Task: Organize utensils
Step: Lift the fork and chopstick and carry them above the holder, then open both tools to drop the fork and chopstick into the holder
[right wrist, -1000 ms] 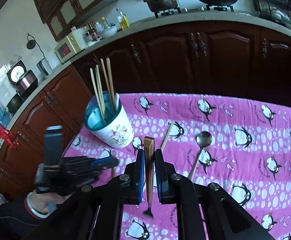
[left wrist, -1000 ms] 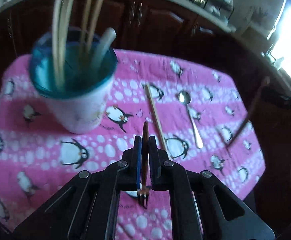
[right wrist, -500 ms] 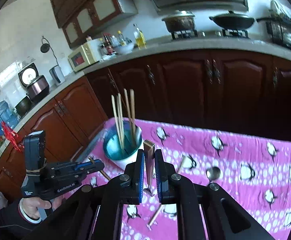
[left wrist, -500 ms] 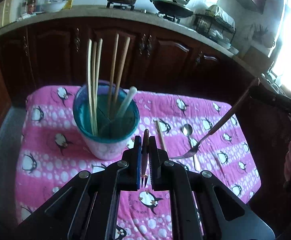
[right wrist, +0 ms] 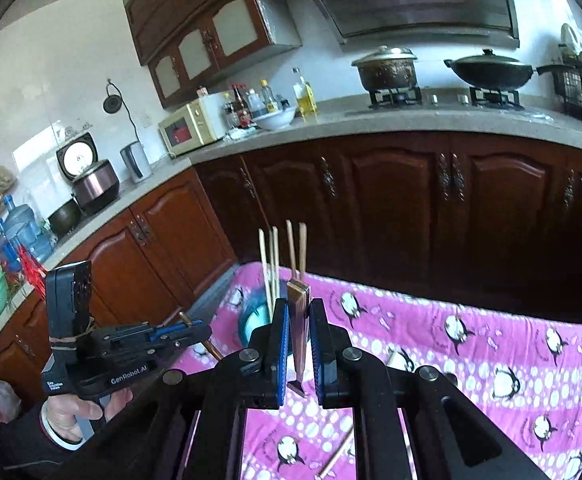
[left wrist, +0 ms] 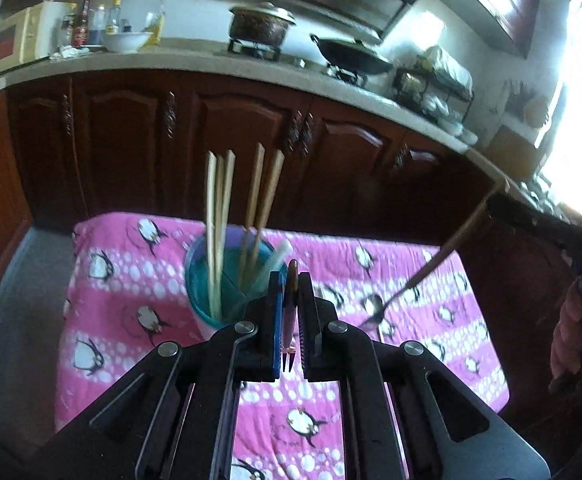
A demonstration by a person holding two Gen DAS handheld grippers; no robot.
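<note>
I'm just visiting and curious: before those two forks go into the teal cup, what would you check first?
1. Left gripper shut on wooden-handled metal fork: ok.
2. Right gripper shut on second wooden-handled fork: ok.
3. Teal cup upright on pink penguin cloth: ok.
4. Free space among its pale wooden chopsticks: cannot tell, blurred.
5. Second fork above the cup: not ok, off to one side.

cup (right wrist: 251,320): mostly hidden behind jaws | chopstick (right wrist: 337,456): partly hidden | spoon (left wrist: 373,306): blurred
</note>
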